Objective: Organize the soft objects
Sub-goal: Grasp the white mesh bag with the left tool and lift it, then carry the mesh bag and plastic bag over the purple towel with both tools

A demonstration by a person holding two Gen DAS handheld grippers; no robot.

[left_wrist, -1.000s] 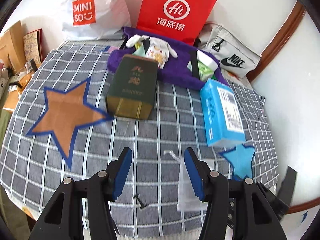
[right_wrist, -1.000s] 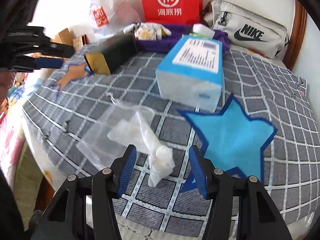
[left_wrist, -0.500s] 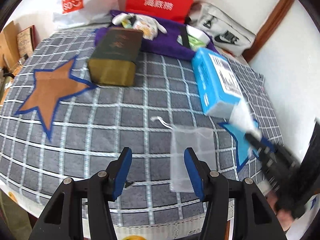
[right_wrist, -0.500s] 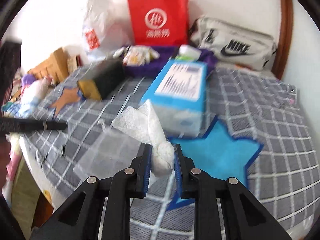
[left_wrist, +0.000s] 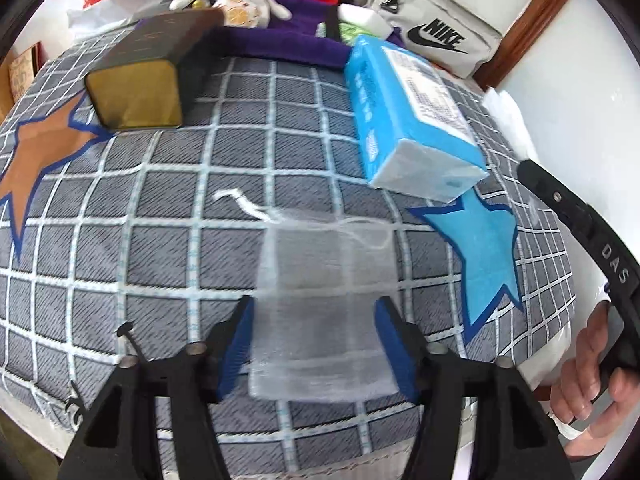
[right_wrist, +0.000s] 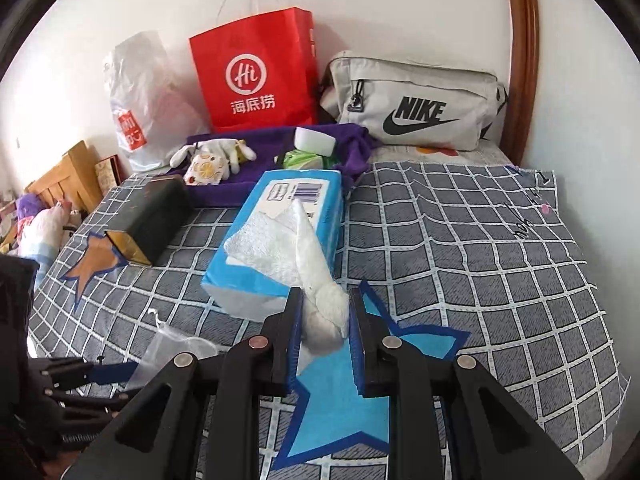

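The mesh pouch's (left_wrist: 324,312) near end blurs between the left gripper's (left_wrist: 314,344) wide-open fingers, contact unclear. It lies flat near the bed's (left_wrist: 160,208) front edge, long axis running away from that edge, drawstring end farthest. The right gripper (right_wrist: 322,334) is clamped on a twisted white tissue (right_wrist: 304,264), raised above the blue star (right_wrist: 340,400).
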